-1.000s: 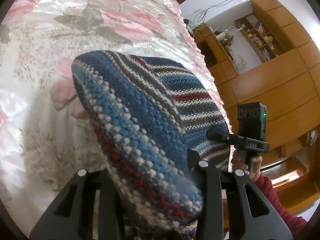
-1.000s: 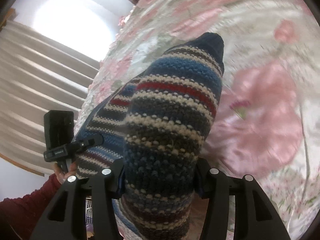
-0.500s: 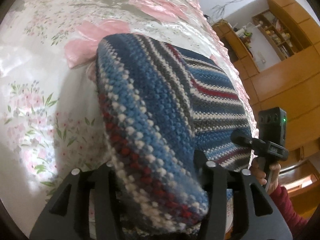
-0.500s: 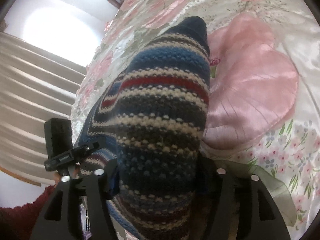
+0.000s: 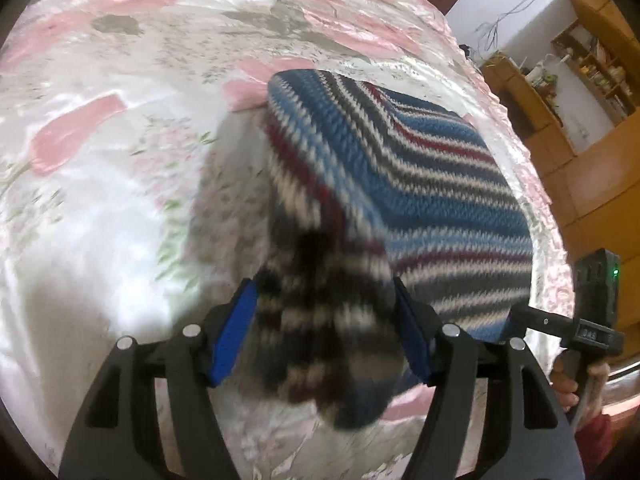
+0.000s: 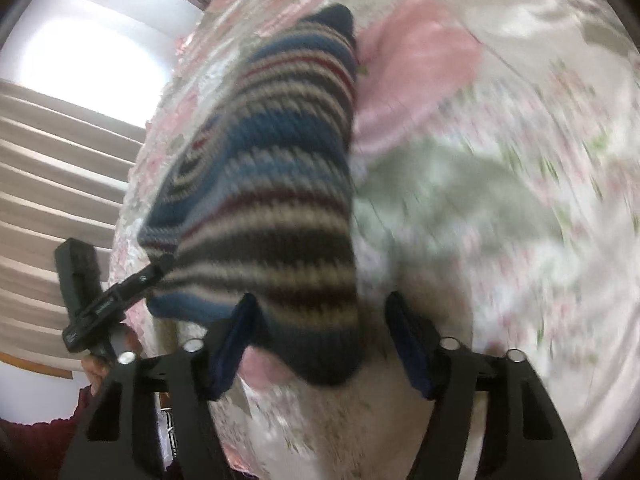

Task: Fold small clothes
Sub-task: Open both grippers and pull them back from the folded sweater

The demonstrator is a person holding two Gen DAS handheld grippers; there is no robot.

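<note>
1. Satin floral bedspread point(image 5: 120, 208) covers the bed, with wooden cabinets point(image 5: 592, 184) beyond its far edge in the left view and a bright window point(image 6: 80, 52) beyond it in the right view.
2. Striped knit garment point(image 5: 420, 184) lies on the bedspread, folded over on itself, its near edge lifted towards both cameras.
3. Left gripper point(image 5: 324, 336): jaws spread wide, with a knit corner bunched between the blue pads. Frame is blurred, so you can't call it clamped; it looks released or loose.
4. Right gripper point(image 6: 320, 344): jaws also wide, with the other near corner draped between them and touching only the left pad. No grip.
5. Handling: thick wool knit, soft, floppy, light, not fragile. It stretches and sags, so expect it to droop from any hold.
6. Satin under it looks slick, so the knit will likely slide if you drag it.
7. Take hold at the near corners or the folded edge, and pinch both layers deep rather than at the fringe.
</note>
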